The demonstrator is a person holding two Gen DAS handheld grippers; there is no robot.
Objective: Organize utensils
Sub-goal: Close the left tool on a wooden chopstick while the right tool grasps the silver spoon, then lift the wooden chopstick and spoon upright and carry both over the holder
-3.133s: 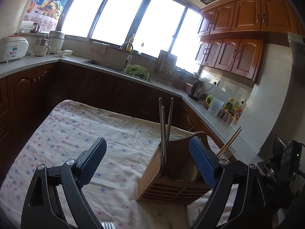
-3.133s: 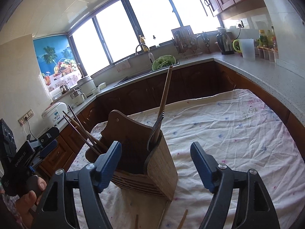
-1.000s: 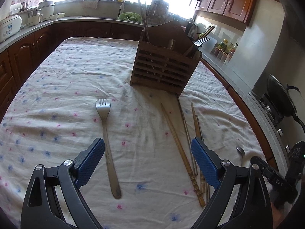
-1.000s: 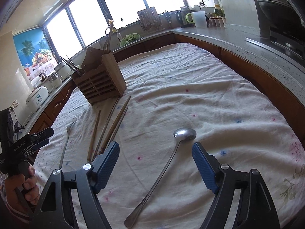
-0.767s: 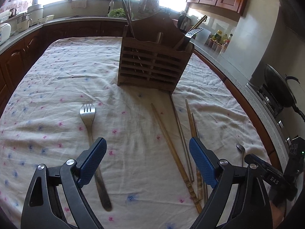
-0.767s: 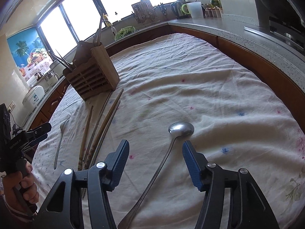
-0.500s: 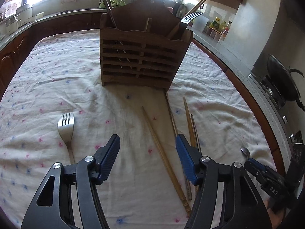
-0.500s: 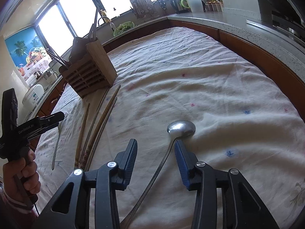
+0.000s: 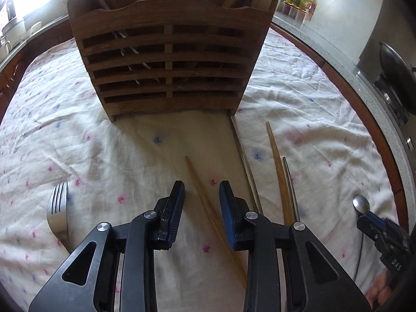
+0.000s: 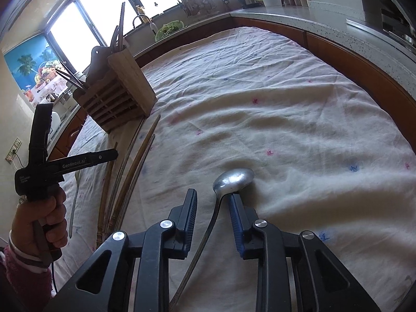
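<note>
Left wrist view: the left gripper (image 9: 201, 197) is seen with jaws narrowed and closing, a wooden chopstick (image 9: 208, 202) lying between the pads, not yet visibly pinched. The chopstick's long axis runs from 11 o'clock to 5 o'clock, slightly oblique to the fingers. The slatted wooden utensil holder (image 9: 169, 59) stands at 12 o'clock, near; further chopsticks (image 9: 279, 174) are laid at 2 o'clock, a fork (image 9: 58, 208) at 9 o'clock, all on the floral tablecloth (image 9: 91, 150). Right wrist view: the right gripper (image 10: 213, 208) is likewise closing, the handle of a metal spoon (image 10: 234, 179) passing between its pads, contact uncertain; the bowl lies just ahead at 1 o'clock, the handle trailing toward 7 o'clock. The holder is placed well off at 10 o'clock, nearer the left gripper.
</note>
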